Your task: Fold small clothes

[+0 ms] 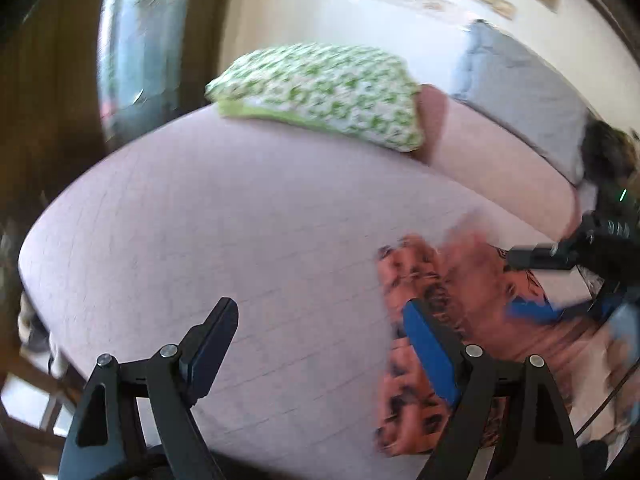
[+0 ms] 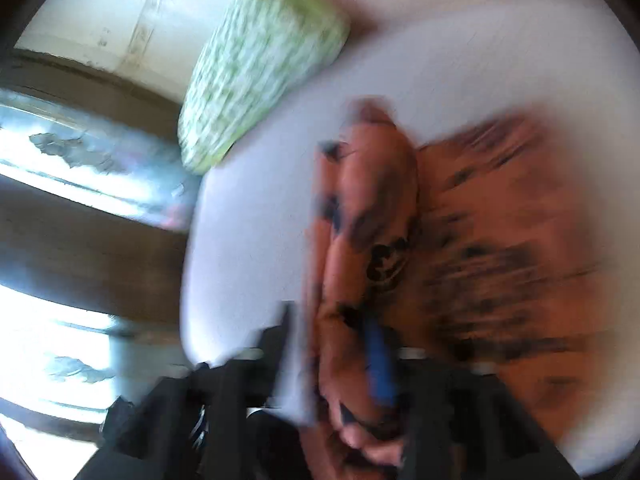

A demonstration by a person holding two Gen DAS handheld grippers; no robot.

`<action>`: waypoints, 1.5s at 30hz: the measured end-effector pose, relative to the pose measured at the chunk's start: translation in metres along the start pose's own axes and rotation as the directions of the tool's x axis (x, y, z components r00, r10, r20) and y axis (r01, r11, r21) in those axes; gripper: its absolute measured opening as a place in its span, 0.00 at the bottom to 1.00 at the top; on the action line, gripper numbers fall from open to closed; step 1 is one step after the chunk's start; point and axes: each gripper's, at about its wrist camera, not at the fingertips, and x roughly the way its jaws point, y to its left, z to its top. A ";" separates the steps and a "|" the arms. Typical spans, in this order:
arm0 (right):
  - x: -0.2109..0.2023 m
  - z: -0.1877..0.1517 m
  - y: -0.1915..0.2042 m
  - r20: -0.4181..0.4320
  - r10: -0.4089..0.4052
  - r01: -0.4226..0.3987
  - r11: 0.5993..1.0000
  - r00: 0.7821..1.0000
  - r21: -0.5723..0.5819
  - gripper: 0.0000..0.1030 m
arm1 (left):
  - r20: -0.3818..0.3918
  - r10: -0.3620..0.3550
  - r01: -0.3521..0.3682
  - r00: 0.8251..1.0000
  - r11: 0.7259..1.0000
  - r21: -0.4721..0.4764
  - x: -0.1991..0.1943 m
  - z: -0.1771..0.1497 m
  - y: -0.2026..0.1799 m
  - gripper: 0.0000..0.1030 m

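An orange garment with black print (image 1: pixel 440 320) lies crumpled on the pink bed sheet (image 1: pixel 240 220), at the right of the left wrist view. My left gripper (image 1: pixel 320 312) hovers over the sheet just left of it, open wide and holding nothing; its right blue pad (image 1: pixel 428 352) is above the garment's left edge. My right gripper (image 1: pixel 528 286) reaches in from the right over the garment with its fingers apart. The right wrist view is blurred: the right gripper (image 2: pixel 330 344) stands open, and a folded ridge of the orange garment (image 2: pixel 368 208) runs between its fingers.
A green-and-white patterned pillow (image 1: pixel 320 92) lies at the far side of the bed, with a grey blanket (image 1: pixel 520 100) to its right. A window (image 1: pixel 140 40) and dark wood wall stand at the left. The bed's rounded edge (image 1: pixel 48 248) drops away at the left.
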 end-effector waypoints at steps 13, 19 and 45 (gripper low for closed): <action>-0.125 -0.068 -0.066 0.301 -0.061 0.089 0.993 0.952 -0.080 0.78 | -0.213 -0.328 0.339 0.920 0.941 0.017 0.002 -0.046 -0.097 0.83; -0.123 -0.087 -0.080 0.301 -0.015 0.066 0.985 0.954 -0.161 0.78 | -0.254 -0.405 0.378 0.878 0.914 -0.151 0.019 -0.064 -0.109 0.83; -0.043 -0.073 -0.040 0.133 -0.171 0.209 0.907 0.976 -0.366 0.78 | -0.246 -0.370 0.331 0.896 0.925 -0.188 0.049 -0.050 -0.066 0.20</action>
